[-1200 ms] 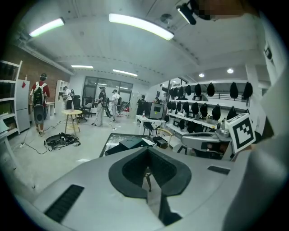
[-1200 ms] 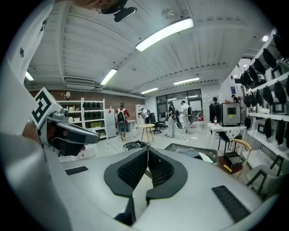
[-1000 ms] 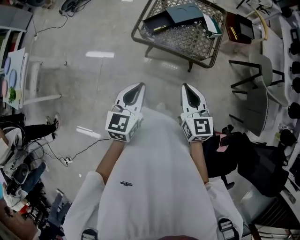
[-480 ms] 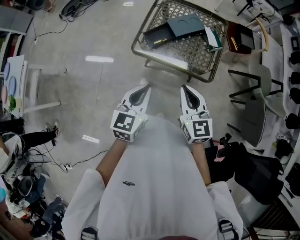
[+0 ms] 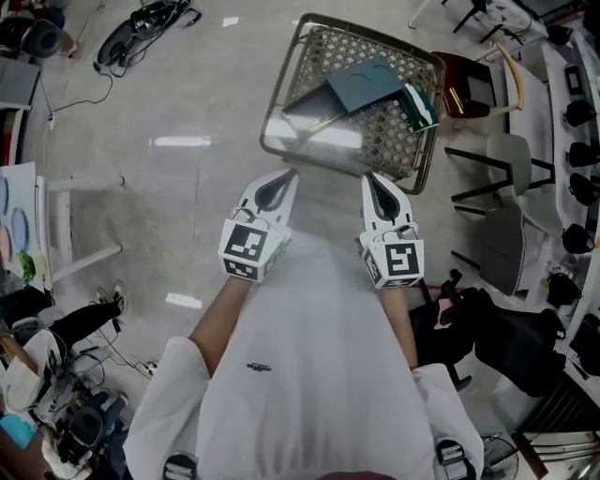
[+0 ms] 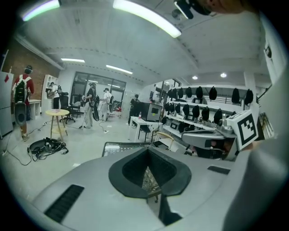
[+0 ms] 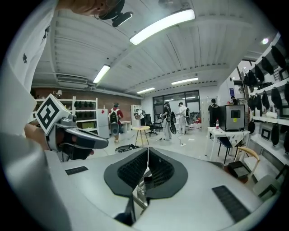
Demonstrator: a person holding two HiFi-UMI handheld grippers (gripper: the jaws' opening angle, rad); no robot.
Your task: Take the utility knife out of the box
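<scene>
1. Head view: I see both tools held side by side in front of the white shirt [image 5: 309, 356], over bare floor. The left gripper [image 5: 278, 180] and right gripper [image 5: 373, 183] both point toward the mesh-topped table [image 5: 281, 66] and stop short of its near rim.
2. Left gripper [image 6: 147, 155], own view: the jaws are pressed together along a seam, with nothing between them. Only a sliver of the table's mesh shows through the notch behind the tips.
3. Right gripper [image 7: 147, 153], own view: the same state, clenched and empty.
4. Task item: a dark box [image 5: 367, 82] lies on the table top, partly over a flatter dark case [image 5: 309, 101]. A white and green packet [image 5: 420, 103] sits at the right edge. I can't see the utility knife in any view.
5. Only the head view shows the box. The left gripper view catches just the table's near rim [image 6: 122, 145].
6. Only the gripper views show the room: people standing at the far end, a round stool [image 6: 57, 113], and ceiling strip lights.
7. Each gripper view shows the other tool beside it, which confirms they are level with each other.
8. Only the head view shows the chairs [image 5: 506, 159] to the right of the table and the cables [image 5: 141, 23] at top left.
</scene>
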